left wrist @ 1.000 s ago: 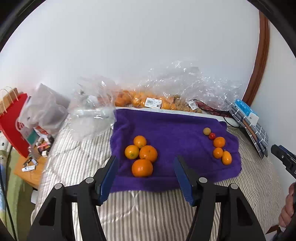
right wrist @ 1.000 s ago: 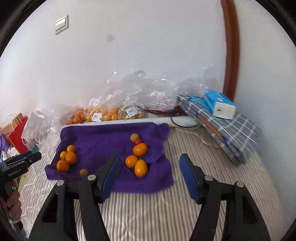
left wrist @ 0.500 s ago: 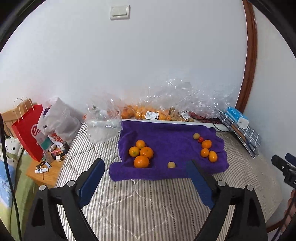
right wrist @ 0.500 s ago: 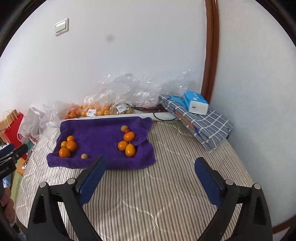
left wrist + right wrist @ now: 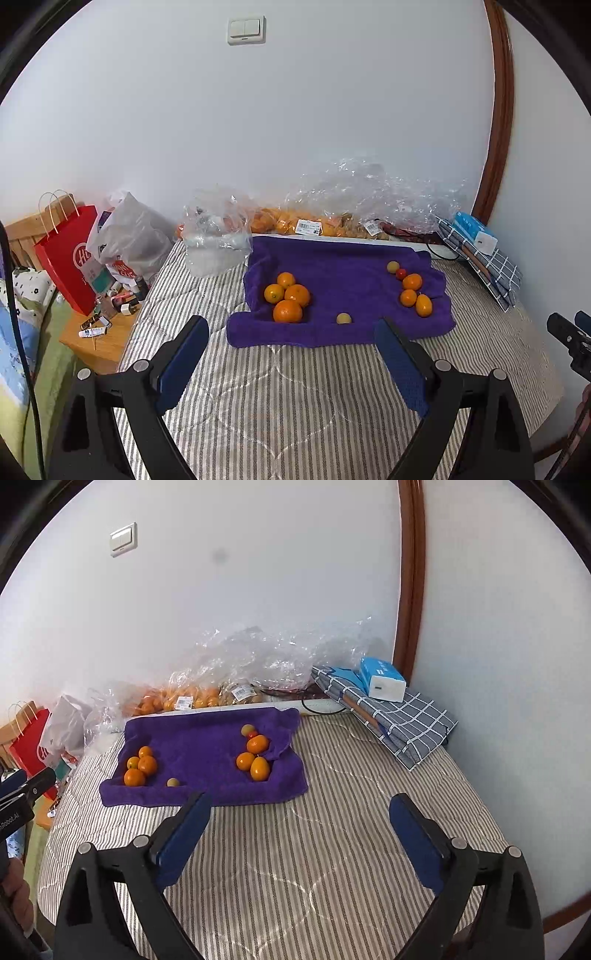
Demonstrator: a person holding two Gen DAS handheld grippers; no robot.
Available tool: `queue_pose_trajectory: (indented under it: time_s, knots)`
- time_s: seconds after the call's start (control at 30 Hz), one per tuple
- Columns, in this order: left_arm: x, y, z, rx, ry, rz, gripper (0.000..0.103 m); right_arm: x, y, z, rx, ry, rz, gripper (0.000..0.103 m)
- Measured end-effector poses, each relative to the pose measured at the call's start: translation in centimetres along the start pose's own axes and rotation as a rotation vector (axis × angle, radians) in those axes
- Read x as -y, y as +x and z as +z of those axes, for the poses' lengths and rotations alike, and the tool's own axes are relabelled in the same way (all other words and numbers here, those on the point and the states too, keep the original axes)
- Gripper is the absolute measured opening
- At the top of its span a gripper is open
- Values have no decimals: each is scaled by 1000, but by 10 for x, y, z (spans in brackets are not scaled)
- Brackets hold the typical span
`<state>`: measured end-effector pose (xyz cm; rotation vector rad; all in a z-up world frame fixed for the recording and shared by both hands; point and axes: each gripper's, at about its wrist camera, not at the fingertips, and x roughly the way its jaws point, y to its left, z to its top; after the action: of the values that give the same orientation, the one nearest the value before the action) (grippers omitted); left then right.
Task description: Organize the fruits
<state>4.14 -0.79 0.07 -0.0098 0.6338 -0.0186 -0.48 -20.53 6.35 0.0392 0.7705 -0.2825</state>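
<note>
Both tongs, left [image 5: 291, 354] and right [image 5: 299, 830], hang released over the striped bed [image 5: 332, 849], nothing between them. Four oranges [image 5: 287, 297] cluster at nine o'clock on the purple towel [image 5: 343, 266], smaller fruits [image 5: 412, 290] at three, one pale fruit, maybe a longan [image 5: 343, 318], at six.

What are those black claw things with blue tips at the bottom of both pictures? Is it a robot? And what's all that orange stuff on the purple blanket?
No robot here: a person holds one black two-finger grabber in each hand, each with a camera looking along its fingers. One picture is from the left gripper, the other from the right gripper. Both have just been opening and now stand wide open, holding nothing.

Ahead is a striped grey-and-white bed cover with a purple towel on it. On the towel lie four round oranges in a bunch, a second bunch of small orange, red and yellowish fruits, and one small yellowish fruit alone. Behind, clear plastic bags hold more fruit.
</note>
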Motion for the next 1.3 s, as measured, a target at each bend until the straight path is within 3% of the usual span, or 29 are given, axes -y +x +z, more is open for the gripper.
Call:
queue_pose_trajectory:
  time_s: [1.3]
  knots:
    - [0,-9,1,8,-2,1,91,0,-11,-2,11,12,16,96]
